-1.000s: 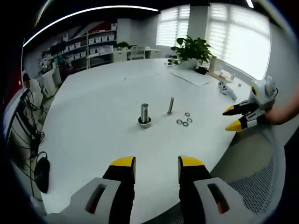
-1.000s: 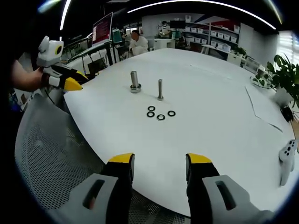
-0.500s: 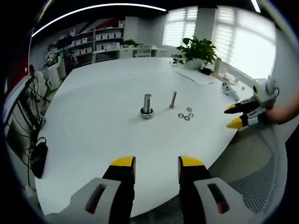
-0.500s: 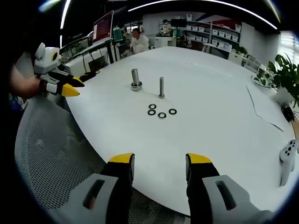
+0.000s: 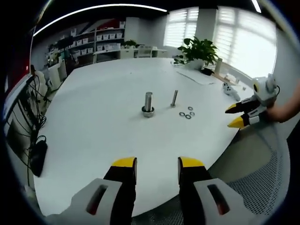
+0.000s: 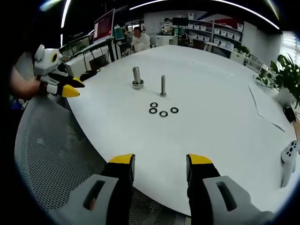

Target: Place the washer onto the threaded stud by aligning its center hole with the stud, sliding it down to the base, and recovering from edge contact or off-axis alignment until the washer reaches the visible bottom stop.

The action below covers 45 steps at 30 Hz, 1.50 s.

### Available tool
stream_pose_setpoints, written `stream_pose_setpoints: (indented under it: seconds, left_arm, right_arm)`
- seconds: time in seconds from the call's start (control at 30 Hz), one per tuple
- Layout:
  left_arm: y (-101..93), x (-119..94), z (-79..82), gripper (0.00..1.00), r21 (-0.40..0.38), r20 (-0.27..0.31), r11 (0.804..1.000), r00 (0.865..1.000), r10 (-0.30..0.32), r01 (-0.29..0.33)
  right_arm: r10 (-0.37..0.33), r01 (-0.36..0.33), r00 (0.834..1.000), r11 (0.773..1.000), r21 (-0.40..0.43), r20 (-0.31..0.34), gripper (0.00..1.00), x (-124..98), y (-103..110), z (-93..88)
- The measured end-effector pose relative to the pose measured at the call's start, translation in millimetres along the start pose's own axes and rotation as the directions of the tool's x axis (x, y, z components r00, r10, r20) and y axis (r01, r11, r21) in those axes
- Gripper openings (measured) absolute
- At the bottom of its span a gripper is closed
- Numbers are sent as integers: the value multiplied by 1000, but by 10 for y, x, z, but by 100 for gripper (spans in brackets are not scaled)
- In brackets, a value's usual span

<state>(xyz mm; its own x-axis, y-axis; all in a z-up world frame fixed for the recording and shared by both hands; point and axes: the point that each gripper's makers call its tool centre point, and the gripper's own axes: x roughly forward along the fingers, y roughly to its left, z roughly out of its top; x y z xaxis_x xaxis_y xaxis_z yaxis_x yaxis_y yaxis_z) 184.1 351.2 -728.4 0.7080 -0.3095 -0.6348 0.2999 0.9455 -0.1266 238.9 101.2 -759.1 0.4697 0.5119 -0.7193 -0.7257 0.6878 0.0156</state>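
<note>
Two upright studs stand on the round white table (image 5: 93,117): a thick stud (image 5: 148,104) with a washer at its base and a thin threaded stud (image 5: 174,98). Several loose washers (image 5: 185,113) lie beside the thin stud. In the right gripper view the thick stud (image 6: 136,78), thin stud (image 6: 162,86) and washers (image 6: 163,110) sit mid-table. My left gripper (image 5: 157,165) is open over the near table edge, far from the studs. My right gripper (image 6: 161,161) is open too, with nothing between its fingers. Each gripper appears in the other's view: right gripper (image 5: 235,115), left gripper (image 6: 72,87).
A potted plant (image 5: 198,50) and papers stand at the table's far side. A white controller (image 6: 288,161) lies near the table's edge. A mesh chair (image 6: 51,154) sits beside the table. A person (image 6: 139,41) sits at a desk behind, with shelves (image 5: 93,42) along the wall.
Both views shifted slightly as the hands moved; the left gripper drew back a little from the table. Studs and washers stayed put. Both grippers stayed open.
</note>
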Motion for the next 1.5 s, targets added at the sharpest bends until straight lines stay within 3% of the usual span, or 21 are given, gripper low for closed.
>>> stream_pose_setpoints:
  seconds: [0.37, 1.5]
  left_arm:
    - [-25, 40, -82, 32, 15, -21, 1000, 1000, -15, 15]
    - [16, 41, -92, 28, -2, -9, 1000, 1000, -17, 17]
  right_arm:
    - [0, 0, 1000, 1000, -7, -14, 46, 13, 7, -26]
    - [13, -13, 997, 1000, -5, -77, 50, 51, 46, -127]
